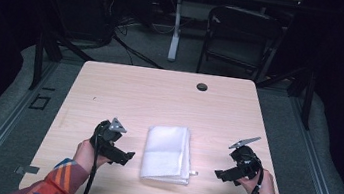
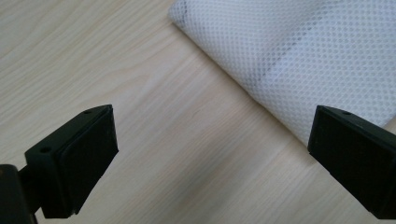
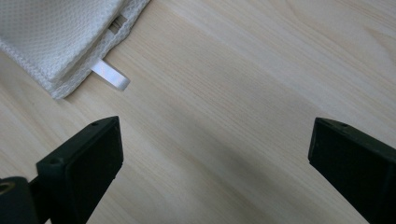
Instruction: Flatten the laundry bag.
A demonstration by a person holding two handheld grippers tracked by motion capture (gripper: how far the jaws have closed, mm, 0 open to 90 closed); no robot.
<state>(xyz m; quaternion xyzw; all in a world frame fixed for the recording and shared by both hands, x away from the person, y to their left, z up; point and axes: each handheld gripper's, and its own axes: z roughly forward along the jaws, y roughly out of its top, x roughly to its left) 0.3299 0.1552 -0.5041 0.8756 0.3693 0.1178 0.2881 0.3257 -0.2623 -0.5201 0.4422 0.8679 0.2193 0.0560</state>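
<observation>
Fingers (image 2: 74,163) on both grippers spread wide, nothing held. Worktop (image 1: 160,90) is pale wood, carrying the folded white mesh cloth (image 1: 167,153) near its front edge. Left gripper (image 1: 124,157) sits just left of the cloth, right gripper (image 1: 220,174) right of the cloth, both apart from it. Small white loop tag (image 3: 111,74) sticks out of the cloth's near right corner.

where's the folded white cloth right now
In the high view, the folded white mesh cloth lies flat near the front edge of the light wooden table, between the left gripper and the right gripper, touching neither.
</observation>
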